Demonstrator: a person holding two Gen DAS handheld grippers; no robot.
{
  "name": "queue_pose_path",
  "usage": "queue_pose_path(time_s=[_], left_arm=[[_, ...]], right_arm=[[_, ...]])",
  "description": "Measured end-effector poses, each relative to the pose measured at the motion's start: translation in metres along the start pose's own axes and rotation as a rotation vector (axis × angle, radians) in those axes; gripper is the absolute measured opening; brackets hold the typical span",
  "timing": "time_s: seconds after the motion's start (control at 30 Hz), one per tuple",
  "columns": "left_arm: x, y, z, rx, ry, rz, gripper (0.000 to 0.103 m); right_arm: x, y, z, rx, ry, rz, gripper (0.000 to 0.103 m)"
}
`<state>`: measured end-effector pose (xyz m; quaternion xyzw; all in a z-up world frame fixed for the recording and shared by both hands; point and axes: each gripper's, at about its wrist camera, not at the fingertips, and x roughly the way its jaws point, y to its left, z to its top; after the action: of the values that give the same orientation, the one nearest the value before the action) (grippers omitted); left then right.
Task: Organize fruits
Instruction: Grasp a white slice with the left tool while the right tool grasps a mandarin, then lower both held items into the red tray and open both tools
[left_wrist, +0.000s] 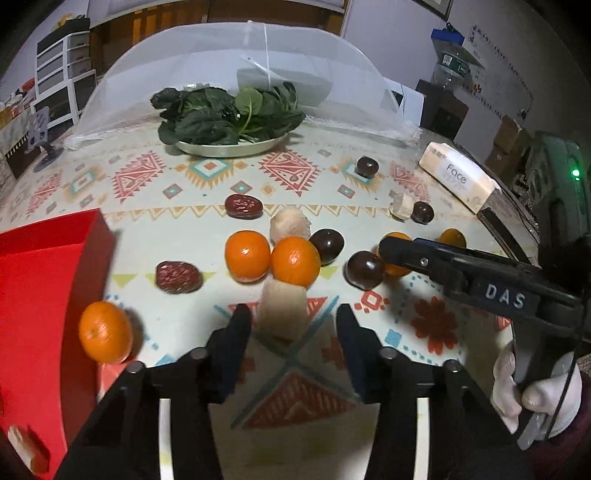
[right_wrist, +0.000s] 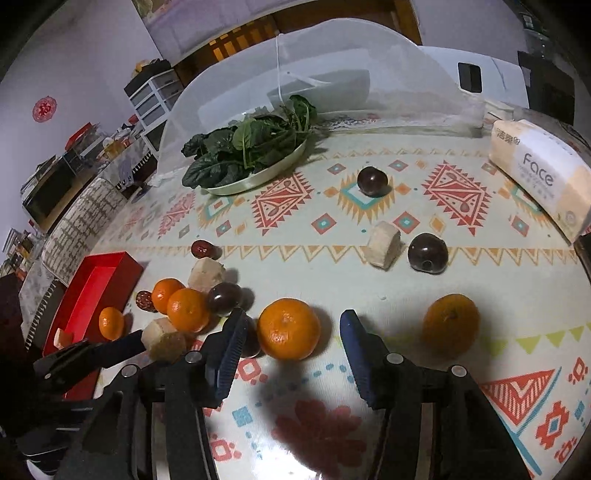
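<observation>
Mandarins, dark plums, red dates and pale sugarcane chunks lie scattered on the patterned tablecloth. My left gripper is open with a cane chunk between its fingertips, untouched. A mandarin sits beside the red box. Two mandarins lie just beyond the chunk. My right gripper is open around a mandarin, fingers apart from it. Another mandarin lies to its right. The right gripper also shows in the left wrist view, next to a plum.
A plate of spinach stands at the back before a mesh food cover. A tissue pack lies at the right edge. More plums and a cane chunk lie mid-table.
</observation>
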<state>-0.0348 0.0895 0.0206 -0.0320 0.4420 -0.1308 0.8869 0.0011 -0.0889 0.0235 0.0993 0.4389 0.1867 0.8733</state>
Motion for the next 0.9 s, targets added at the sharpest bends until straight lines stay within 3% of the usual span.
queue_pose_path(time_s=[0.07, 0.17, 0.27, 0.63, 0.9], left_arm=[[0.006, -0.001, 0.001, 0.001, 0.008, 0.011, 0.04], [0.009, -0.002, 0.0, 0.012, 0.007, 0.027, 0.025], [0.008, -0.003, -0.001, 0.014, 0.01, 0.017, 0.025], [-0.041, 0.01, -0.008, -0.049, -0.067, -0.021, 0.025], [-0.109, 0.064, -0.008, -0.157, -0.18, 0.006, 0.025]], right_arm=[[0.003, 0.0, 0.0, 0.0, 0.006, 0.0, 0.057], [0.004, 0.0, 0.002, -0.002, 0.001, -0.007, 0.049], [0.004, 0.004, 0.002, -0.015, 0.002, -0.002, 0.038], [-0.019, 0.012, -0.002, 0.007, -0.037, -0.003, 0.038], [-0.058, 0.065, -0.001, -0.072, -0.093, 0.061, 0.038]])
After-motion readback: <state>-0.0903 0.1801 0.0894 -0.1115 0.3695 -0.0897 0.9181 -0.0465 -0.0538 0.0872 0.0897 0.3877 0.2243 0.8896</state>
